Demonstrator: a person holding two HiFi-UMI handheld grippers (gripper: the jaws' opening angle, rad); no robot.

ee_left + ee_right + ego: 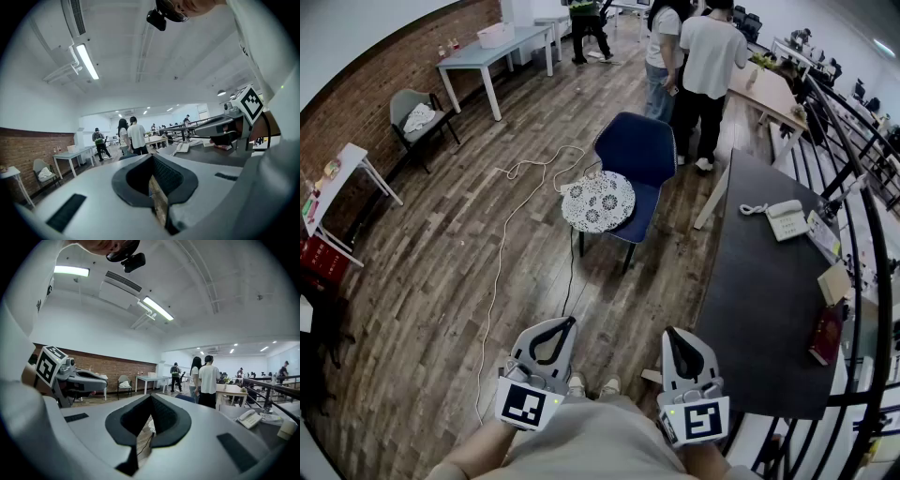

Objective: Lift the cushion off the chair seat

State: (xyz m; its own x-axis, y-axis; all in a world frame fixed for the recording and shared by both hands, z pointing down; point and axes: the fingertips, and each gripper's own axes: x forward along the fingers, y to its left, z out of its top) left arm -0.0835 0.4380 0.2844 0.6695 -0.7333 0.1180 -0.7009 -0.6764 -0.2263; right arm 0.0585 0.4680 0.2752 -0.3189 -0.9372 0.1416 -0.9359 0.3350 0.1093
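A blue chair stands on the wooden floor ahead of me. A round white lace-patterned cushion lies on its seat, overhanging the front left. My two grippers are held low and close to my body, far short of the chair. The left gripper has its jaws together with nothing between them, and so does the right gripper. In the left gripper view the left gripper points about level across the room. In the right gripper view the right gripper points toward the chair's back.
A long dark table runs along my right, with a white telephone and books on it, and a railing beyond. A white cable snakes over the floor left of the chair. Two people stand behind the chair. A grey chair is at far left.
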